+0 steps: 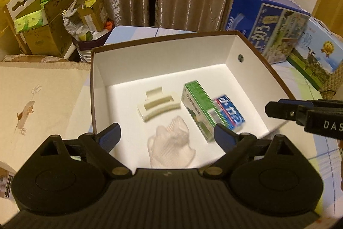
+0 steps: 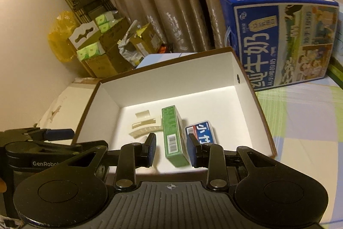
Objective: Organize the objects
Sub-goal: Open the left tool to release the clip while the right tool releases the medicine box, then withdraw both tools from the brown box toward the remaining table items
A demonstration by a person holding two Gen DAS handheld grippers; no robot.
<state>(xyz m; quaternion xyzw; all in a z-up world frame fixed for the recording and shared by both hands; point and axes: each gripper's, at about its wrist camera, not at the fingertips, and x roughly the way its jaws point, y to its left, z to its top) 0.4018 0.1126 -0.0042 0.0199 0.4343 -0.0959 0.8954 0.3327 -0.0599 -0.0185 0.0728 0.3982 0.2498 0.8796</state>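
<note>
While I hover both tongs at the near rim of the white box [image 1: 100,79], left gripper [image 1: 167,134] gapes wide, empty; right gripper [image 2: 171,149] is half open, empty. Inside lie hair clip [image 1: 157,105], sock [image 1: 171,143], green carton [image 2: 172,136], and blue pack [image 2: 202,132].

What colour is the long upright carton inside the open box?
Green and white carton, seen best from the right wrist view.

box [image 1: 233,51] on table [image 2: 300,121], milk carton [image 2: 278,36] behind it to my right | in box, left to right: hair clip [image 1: 157,105], long carton [image 1: 199,109], small packet [image 1: 230,112] touching it | cloth [image 1: 171,143] in front of clip | cushion [image 1: 38,96] left of box
</note>
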